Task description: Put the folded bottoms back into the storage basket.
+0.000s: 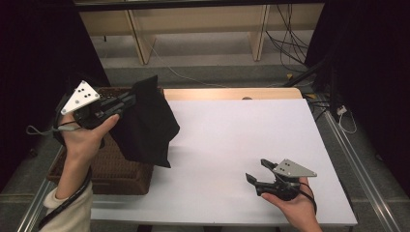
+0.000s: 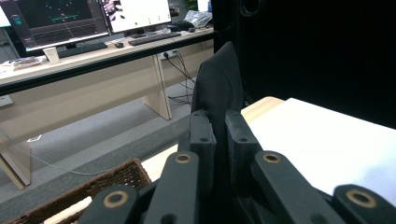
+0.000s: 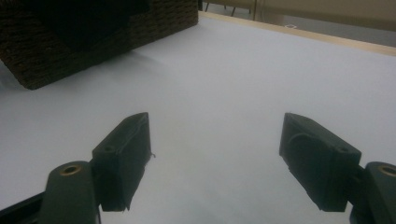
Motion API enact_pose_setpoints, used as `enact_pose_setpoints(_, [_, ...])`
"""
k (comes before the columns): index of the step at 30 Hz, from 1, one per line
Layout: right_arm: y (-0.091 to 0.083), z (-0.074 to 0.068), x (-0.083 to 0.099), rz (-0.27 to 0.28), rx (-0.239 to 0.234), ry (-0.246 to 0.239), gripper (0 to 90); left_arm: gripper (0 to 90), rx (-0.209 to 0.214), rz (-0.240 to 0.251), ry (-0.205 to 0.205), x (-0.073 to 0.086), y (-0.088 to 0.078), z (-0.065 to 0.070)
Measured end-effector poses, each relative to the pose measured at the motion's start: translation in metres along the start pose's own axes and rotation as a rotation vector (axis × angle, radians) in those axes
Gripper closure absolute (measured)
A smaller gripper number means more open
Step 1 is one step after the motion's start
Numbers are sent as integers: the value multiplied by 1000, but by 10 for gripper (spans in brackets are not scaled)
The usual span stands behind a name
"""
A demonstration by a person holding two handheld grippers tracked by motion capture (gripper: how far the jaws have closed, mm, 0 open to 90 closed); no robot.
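- Black cloth (image 1: 147, 121) hangs at left of centre in the high view, pinched at its top edge, rest drooping over the right rim of the wicker basket (image 1: 116, 169) and the near edge of the white table (image 1: 241, 145).
- Left gripper (image 1: 129, 100) at upper left of the high view, jaws clenched on the cloth; in the left gripper view the fabric (image 2: 218, 88) stands up in a peak between the two black pads.
- Right gripper (image 1: 258, 170) at lower right of the high view, resting low over bare table, jaws released and wide apart, nothing between them; right gripper view shows the basket wall (image 3: 107, 32) at upper left, well apart from it.
- Handling, my read: cloth looks soft, light, limp, folds under its own weight, no stiffness, not fragile. Could slide out of a thin pinch.
- Best grip likely a bunched edge or corner, plenty of fabric between the pads; free jaws could take the lower hanging corner (image 1: 162, 162) to spread or fold it.
- Lower part of the cloth near the basket: can't tell if it touches the rim.
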State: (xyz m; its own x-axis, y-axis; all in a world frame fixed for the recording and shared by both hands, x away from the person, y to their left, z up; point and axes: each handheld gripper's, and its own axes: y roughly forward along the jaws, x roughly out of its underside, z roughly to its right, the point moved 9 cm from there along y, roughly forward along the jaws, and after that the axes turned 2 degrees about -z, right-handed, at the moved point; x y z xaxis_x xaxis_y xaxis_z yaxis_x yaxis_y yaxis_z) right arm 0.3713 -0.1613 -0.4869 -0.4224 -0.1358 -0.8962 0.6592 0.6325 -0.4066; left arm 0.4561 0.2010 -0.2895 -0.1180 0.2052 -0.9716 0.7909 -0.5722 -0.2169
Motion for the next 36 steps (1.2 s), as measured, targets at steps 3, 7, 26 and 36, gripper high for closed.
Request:
enact_pose_setpoints(3, [0,0,0,0,1,0,258,829,5,5,-7,-1,-2,-1])
enact_pose_setpoints(7, [1,1,0,3,0,-7,258,829,3,15,-11,-4,-5,-2])
enact_pose_setpoints(26, [1,1,0,5,2,-7,258,829,-37,8,-8,-4,-12,-14])
enact_pose_setpoints(36, [1,1,0,3,2,-4,258,829,-47,9,-13,-4,-16,-20])
